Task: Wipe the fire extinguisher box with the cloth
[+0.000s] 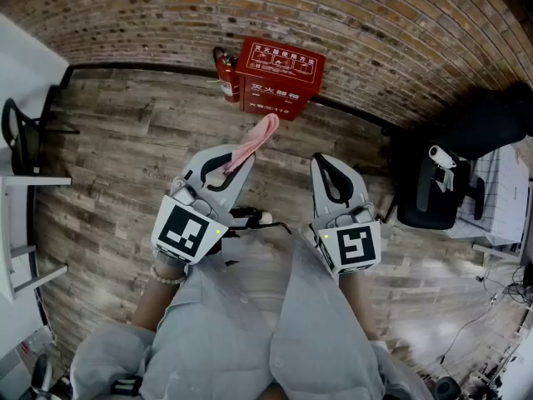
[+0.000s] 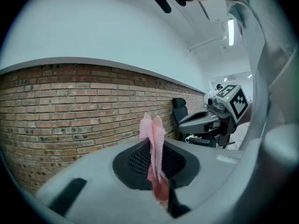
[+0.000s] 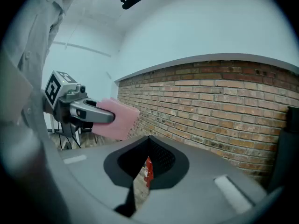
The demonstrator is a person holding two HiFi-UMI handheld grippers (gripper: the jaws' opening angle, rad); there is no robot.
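Observation:
The red fire extinguisher box stands on the wooden floor against the brick wall, with a red extinguisher at its left. My left gripper is shut on a pink cloth that sticks out toward the box, still short of it. In the left gripper view the cloth hangs pinched between the jaws. My right gripper is held beside the left one, shut with nothing in it. A sliver of the red box shows through the slit between the right gripper's jaws.
A black office chair stands at the right by the wall, with cables on the floor beyond it. A white desk and a dark chair are at the left. The brick wall runs behind the box.

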